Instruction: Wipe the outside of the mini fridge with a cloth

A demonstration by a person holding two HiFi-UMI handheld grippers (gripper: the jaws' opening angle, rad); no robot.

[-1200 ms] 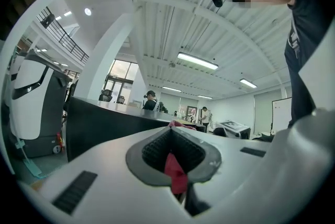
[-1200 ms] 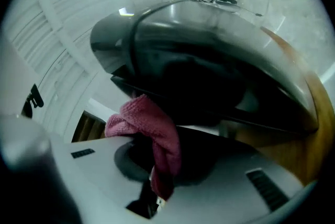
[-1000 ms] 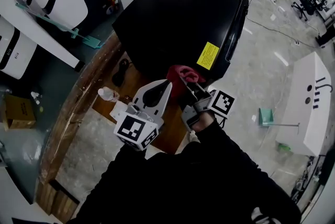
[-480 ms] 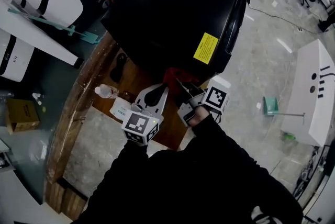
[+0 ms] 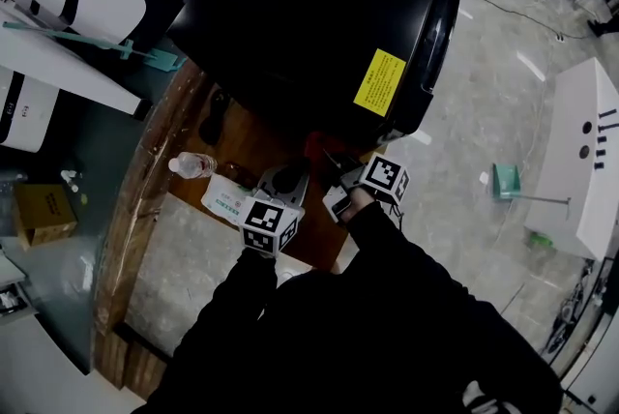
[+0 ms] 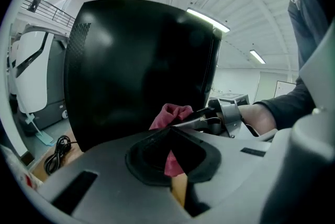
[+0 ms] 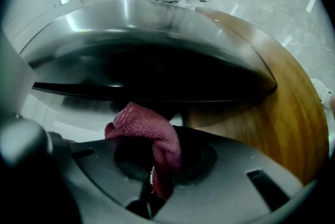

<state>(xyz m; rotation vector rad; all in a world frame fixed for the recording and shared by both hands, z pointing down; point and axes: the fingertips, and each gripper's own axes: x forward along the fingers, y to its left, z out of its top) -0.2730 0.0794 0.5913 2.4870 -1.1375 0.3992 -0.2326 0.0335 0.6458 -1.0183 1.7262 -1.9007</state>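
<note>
Two grippers sit low at the near side of the black fridge. The right gripper is clamped on a bunched red cloth. The fridge wall stands straight ahead of it, bottom edge running crosswise above the desk. Whether cloth meets wall I can't quite tell. The left gripper, just left and further back, has its jaws together on nothing. Beyond it lie a bottle, a packet and a cable, none blocking the wipe.
</note>
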